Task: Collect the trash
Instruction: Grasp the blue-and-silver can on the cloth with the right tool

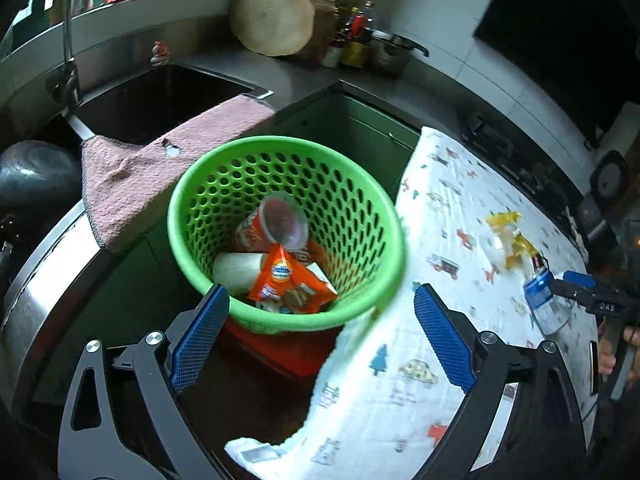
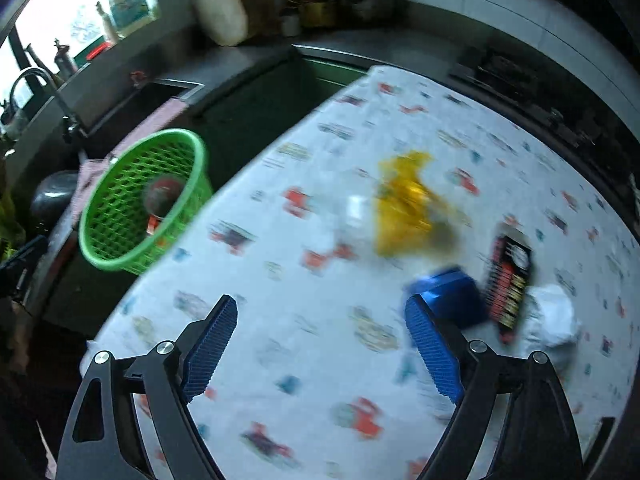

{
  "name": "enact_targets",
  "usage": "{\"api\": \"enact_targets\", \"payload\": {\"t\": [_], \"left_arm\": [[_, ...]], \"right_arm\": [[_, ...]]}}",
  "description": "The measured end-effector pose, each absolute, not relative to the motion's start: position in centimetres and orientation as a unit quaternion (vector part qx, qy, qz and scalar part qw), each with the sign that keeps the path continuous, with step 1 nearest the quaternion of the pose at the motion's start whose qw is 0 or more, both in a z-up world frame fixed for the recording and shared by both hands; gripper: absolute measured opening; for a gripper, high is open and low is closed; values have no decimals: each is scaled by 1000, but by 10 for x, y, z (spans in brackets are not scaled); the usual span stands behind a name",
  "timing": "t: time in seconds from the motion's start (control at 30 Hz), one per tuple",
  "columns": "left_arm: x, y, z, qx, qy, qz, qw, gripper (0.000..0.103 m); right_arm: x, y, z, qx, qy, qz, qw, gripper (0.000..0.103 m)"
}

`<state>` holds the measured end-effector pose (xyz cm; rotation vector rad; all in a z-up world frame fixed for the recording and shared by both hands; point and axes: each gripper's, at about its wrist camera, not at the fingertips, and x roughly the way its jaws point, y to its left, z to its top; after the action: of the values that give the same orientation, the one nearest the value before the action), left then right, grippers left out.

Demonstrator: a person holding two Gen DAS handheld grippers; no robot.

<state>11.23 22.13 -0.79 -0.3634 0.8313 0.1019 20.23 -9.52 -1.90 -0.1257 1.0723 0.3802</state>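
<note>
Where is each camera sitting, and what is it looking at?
Left wrist: on the left gripper, looking down into the green basket; its open blue fingers show.
Right wrist: on the right gripper, looking across the tablecloth at the yellow wrapper; open fingers show.
Both see the basket, tablecloth, wrapper and sink.

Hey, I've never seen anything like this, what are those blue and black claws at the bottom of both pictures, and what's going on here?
Those are hand-held grippers; a person carries one per hand, each with a camera looking along its fingers. Both stand open, holding nothing. The left gripper faces a green basket already holding an orange snack bag and a red cup. The right gripper hovers over a patterned tablecloth where trash remains: a yellow wrapper, a blue package, a black packet, and crumpled white paper.
</note>
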Motion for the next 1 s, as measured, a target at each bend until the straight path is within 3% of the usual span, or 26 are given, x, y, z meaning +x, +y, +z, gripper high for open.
{"api": "enact_targets", "payload": {"t": [0.73, 1.0], "left_arm": [[110, 133, -3, -101, 420, -28, 902, 96], [113, 117, -6, -82, 427, -43, 899, 96]], "right_arm": [[232, -165, -69, -87, 545, 166, 817, 86], [227, -152, -80, -164, 550, 195, 795, 86]]}}
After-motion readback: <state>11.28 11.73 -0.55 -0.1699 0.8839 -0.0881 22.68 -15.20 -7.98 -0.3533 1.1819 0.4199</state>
